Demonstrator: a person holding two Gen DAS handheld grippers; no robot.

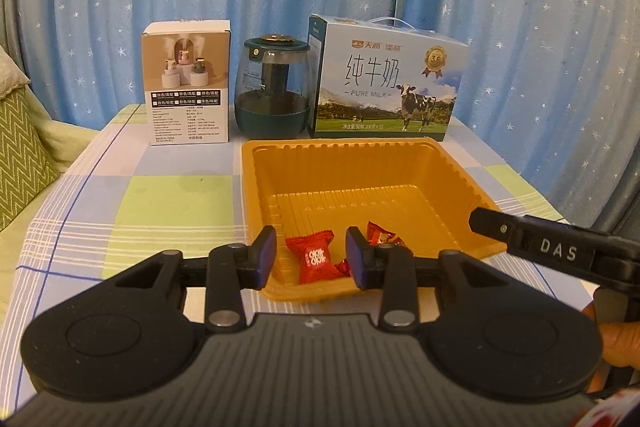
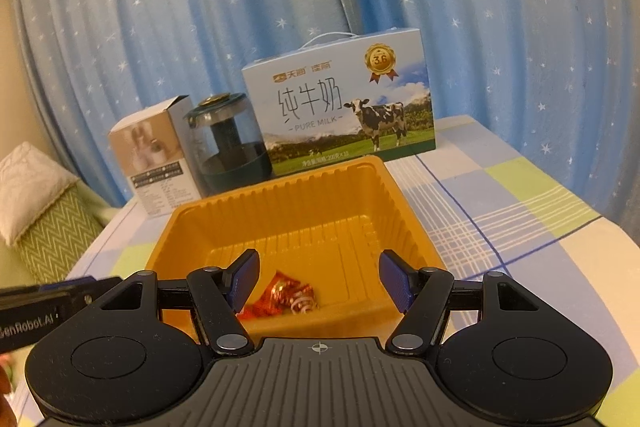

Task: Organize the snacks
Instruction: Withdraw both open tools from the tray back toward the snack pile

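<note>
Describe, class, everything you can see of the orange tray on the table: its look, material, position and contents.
The orange tray is a square, deep, open-topped container that looks like thin moulded plastic, with ribbed walls, a flat rim and ridges pressed into its floor. It sits upright on the checked tablecloth, just in front of the milk box and the dark glass jar. Inside, near its front wall, lie red wrapped candies. Both grippers hover at its near edge, jaws open; neither visibly touches it.

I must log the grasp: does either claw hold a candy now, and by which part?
Nothing is held. The left claw and right claw are both open above the orange tray; the red candies lie loose in it.
</note>
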